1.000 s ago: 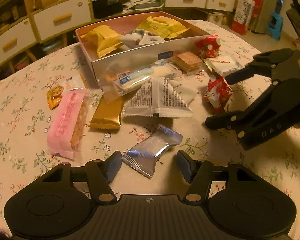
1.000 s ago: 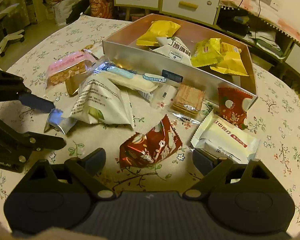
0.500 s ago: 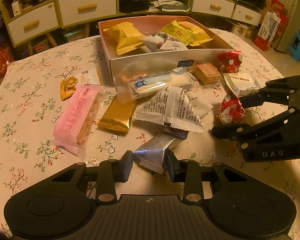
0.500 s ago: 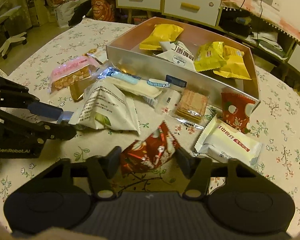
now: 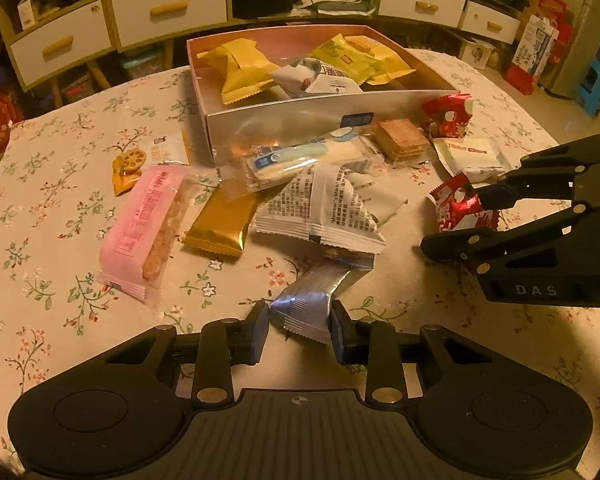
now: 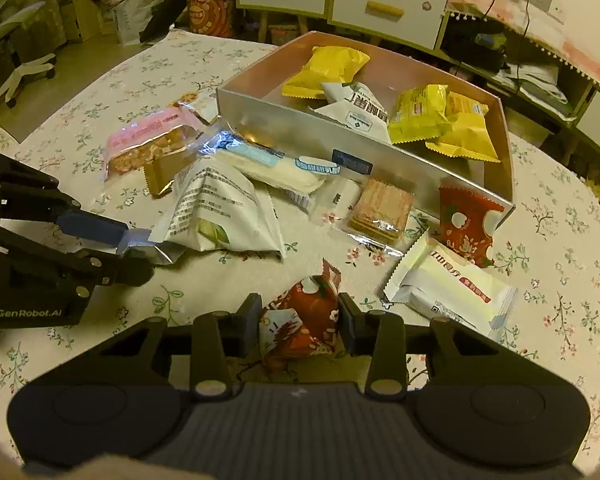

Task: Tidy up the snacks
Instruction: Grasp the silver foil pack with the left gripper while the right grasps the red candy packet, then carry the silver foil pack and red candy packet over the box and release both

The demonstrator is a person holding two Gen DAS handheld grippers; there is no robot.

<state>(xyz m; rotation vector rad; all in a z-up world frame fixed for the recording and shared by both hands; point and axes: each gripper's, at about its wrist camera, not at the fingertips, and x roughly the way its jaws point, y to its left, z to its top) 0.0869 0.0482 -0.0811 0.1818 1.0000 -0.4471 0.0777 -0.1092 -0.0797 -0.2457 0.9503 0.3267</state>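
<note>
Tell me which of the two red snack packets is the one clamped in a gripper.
The nearer red packet, clamped in the right gripper. The other red packet lies untouched against the corner of the box.

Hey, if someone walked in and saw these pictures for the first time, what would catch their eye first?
Probably the two grippers, each pinching a snack on the flowered tablecloth: the left gripper has just closed on a silver packet, the right gripper on a red packet. Behind them, an open box holds yellow and white packets, with more snacks strewn along its front wall.
</note>
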